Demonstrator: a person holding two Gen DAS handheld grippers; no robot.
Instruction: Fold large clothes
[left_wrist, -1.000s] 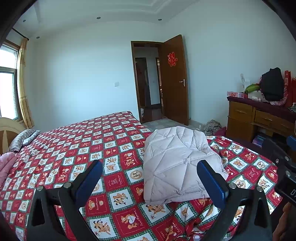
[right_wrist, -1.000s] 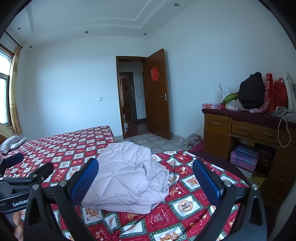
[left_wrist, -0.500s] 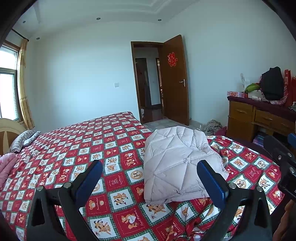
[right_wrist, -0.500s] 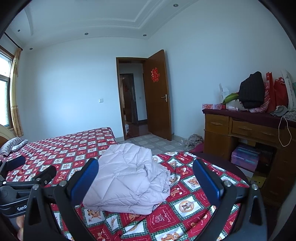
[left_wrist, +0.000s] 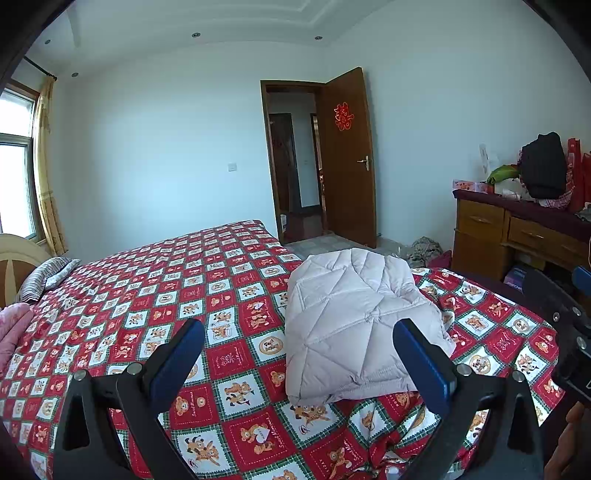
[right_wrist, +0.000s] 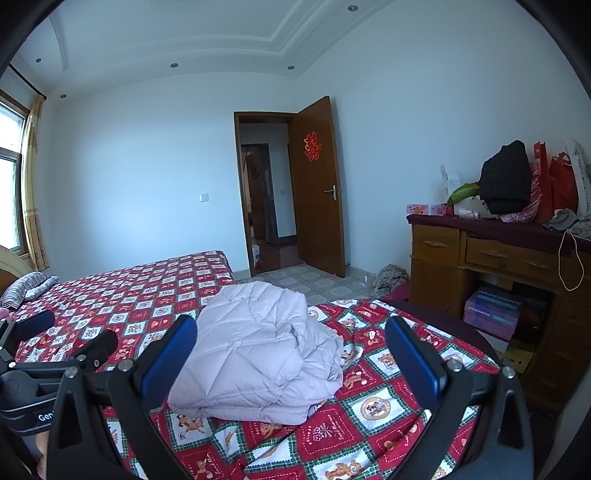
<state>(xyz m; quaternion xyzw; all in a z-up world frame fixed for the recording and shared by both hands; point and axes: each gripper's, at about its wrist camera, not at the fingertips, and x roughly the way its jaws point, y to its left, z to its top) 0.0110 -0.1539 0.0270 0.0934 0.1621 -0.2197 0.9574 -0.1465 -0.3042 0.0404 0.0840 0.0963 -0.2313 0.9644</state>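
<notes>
Left wrist view: left gripper (left_wrist: 299, 363) jaws spread wide, holding nothing. One folded pale-lilac quilted down jacket (left_wrist: 356, 330) lies on the red teddy-print checked bedspread (left_wrist: 177, 291) near the foot corner. Two drawers on the brown wooden dresser (left_wrist: 517, 236). Right wrist view: right gripper (right_wrist: 291, 360) also spread, empty, jacket (right_wrist: 258, 350) ahead between its fingers. Boxes stacked in the dresser's (right_wrist: 480, 254) open lower shelf; count unclear.

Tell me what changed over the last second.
Little changed. The right gripper tipped down slightly, so the jacket sits a bit lower in its view. Nothing was grasped or released. The left gripper stayed open and empty, and the folded jacket lay untouched on the bed.
</notes>
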